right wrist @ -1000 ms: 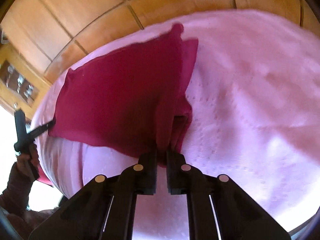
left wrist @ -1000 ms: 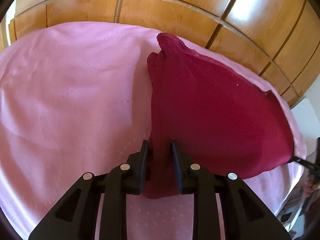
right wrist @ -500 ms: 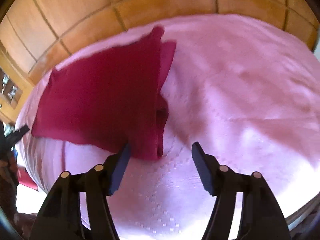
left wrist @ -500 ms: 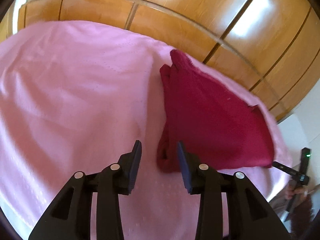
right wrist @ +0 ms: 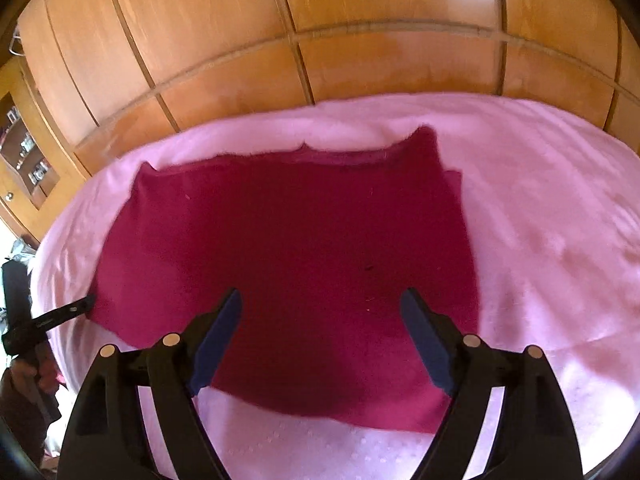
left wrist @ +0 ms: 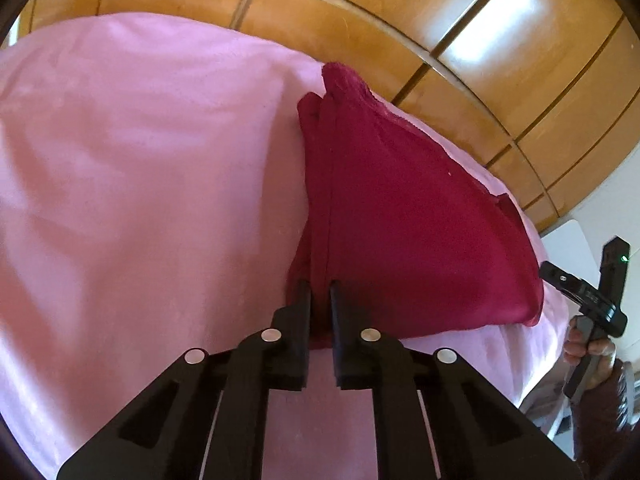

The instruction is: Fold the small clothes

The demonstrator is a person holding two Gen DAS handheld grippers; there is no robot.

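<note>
A bed [right wrist: 560,220] covered with a pink sheet fills the lower part of the frame. A dark red garment [right wrist: 300,260] lies flat on it, center-left.

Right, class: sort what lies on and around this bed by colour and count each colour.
Dark red: 1, the folded garment
Pink: 1, the bedsheet
Black: 2, the left gripper and the right gripper
Total: 4
</note>
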